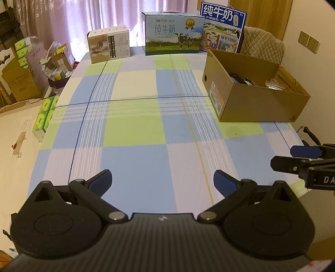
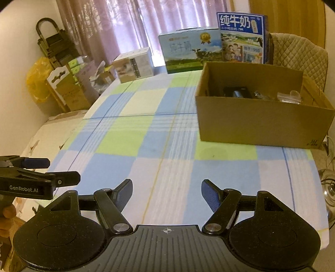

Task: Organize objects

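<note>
hovering low in frame over the checked tablecloth (image 1: 134,129), left gripper (image 1: 162,184) and right gripper (image 2: 166,193) both spread and empty; cardboard box (image 2: 257,123) of small dark items sits upper right, nearer the right gripper, long axis receding rightward.

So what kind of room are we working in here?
Probably a home dining room: a checked tablecloth on the table, curtains behind it, a quilted chair, and milk cartons stacked beside an open cardboard box.
</note>
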`<state>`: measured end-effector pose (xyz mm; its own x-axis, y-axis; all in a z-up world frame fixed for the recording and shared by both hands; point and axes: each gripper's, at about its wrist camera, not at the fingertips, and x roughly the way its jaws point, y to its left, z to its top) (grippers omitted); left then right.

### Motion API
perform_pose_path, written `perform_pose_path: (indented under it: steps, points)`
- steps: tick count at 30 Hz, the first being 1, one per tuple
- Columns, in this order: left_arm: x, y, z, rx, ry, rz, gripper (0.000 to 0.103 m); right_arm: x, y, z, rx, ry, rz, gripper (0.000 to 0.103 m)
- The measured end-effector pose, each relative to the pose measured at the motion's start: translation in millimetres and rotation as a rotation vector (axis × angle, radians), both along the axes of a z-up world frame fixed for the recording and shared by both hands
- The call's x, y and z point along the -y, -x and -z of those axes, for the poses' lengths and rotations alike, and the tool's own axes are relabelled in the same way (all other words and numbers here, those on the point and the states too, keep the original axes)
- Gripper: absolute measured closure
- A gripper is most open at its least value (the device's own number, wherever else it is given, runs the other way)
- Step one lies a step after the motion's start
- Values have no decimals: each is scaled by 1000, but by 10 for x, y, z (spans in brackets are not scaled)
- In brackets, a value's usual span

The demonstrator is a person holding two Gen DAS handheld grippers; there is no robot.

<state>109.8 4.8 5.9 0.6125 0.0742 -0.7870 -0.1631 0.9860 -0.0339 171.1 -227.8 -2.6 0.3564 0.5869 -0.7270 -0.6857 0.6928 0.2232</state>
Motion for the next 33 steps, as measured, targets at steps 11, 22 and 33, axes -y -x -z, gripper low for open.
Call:
perform_pose_path:
  steps: [11, 22, 33]
  points:
    - [-49, 255, 31, 0, 9, -10, 1, -106, 245, 61, -4, 15, -25, 33]
    - [-68, 373, 55, -1, 11, -27, 1, -132, 358, 80, -3, 22, -45, 33]
    - [5, 421, 44, 5, 9, -22, 1, -71, 420, 80, -3, 22, -35, 33]
